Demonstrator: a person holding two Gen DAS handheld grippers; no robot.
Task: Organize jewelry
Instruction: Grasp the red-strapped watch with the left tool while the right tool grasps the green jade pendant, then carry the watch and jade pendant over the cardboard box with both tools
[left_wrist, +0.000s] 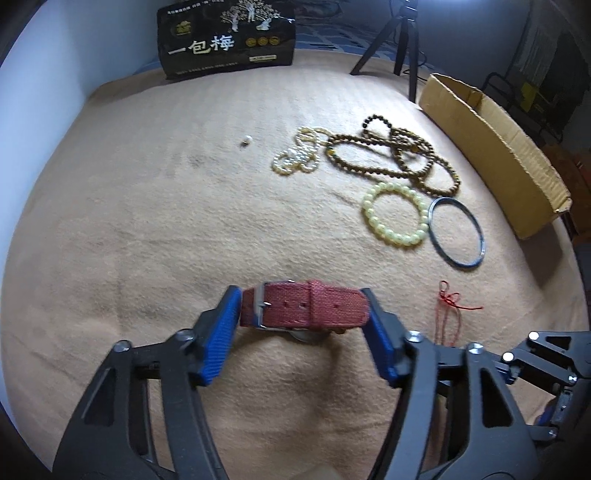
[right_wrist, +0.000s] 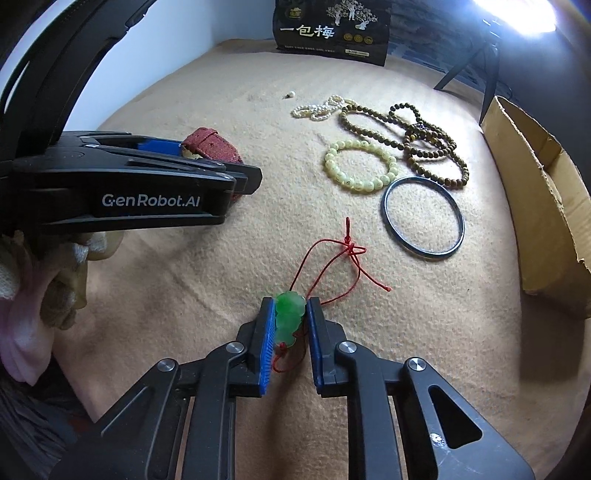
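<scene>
My left gripper (left_wrist: 303, 308) is shut on a watch with a red woven strap (left_wrist: 306, 308), held just above the tan blanket; it also shows in the right wrist view (right_wrist: 212, 146). My right gripper (right_wrist: 291, 321) is shut on a green jade pendant (right_wrist: 290, 319) whose red cord (right_wrist: 345, 254) trails forward on the blanket. Ahead lie a pale yellow bead bracelet (right_wrist: 360, 166), a dark metal bangle (right_wrist: 423, 218), brown bead strands (right_wrist: 424, 144), a pearl strand (right_wrist: 321, 107) and a small loose pearl piece (right_wrist: 289, 95).
An open cardboard box (right_wrist: 535, 195) lies along the right edge of the blanket. A black snack bag (right_wrist: 332, 29) stands at the far back. A tripod (left_wrist: 399, 40) stands behind the blanket. A white wall is to the left.
</scene>
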